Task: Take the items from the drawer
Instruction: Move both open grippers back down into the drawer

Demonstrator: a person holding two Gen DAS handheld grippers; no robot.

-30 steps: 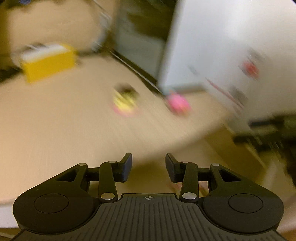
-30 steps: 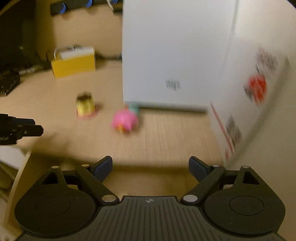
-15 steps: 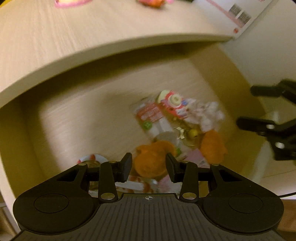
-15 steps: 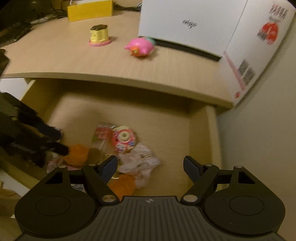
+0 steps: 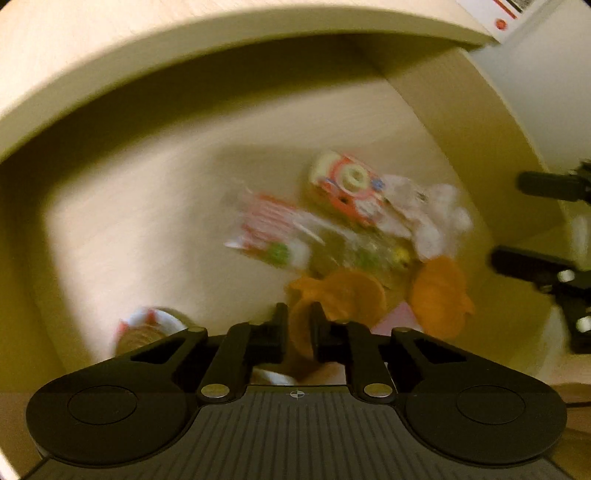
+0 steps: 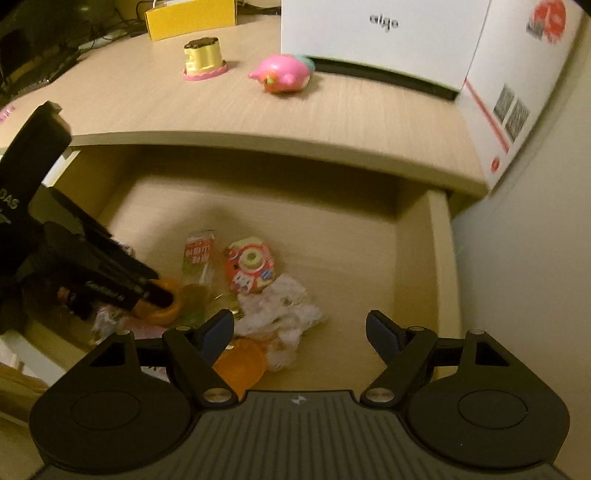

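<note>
Nearest, the left gripper (image 5: 298, 328) reaches down into the open wooden drawer (image 6: 439, 258), its jaws closing with the rim of an orange toy (image 5: 343, 295) caught between the pads. The right gripper (image 6: 300, 330) hangs over the drawer's front with jaws spread wide and nothing between them, above a second orange piece (image 6: 240, 363), crumpled white wrapping (image 6: 280, 310) and a red-and-white packet (image 6: 249, 264). Farther off, on the desk top (image 6: 351, 110), sit a pink toy (image 6: 282, 72), a yellow cake-shaped toy (image 6: 204, 59) and a white box (image 6: 384, 40).

white box (image 6: 373, 33): "aigo" in grey letters
box side (image 6: 517, 74): red logo and two QR codes, text too blurred to read
left gripper (image 6: 162, 295): white lettering, unreadable
</note>
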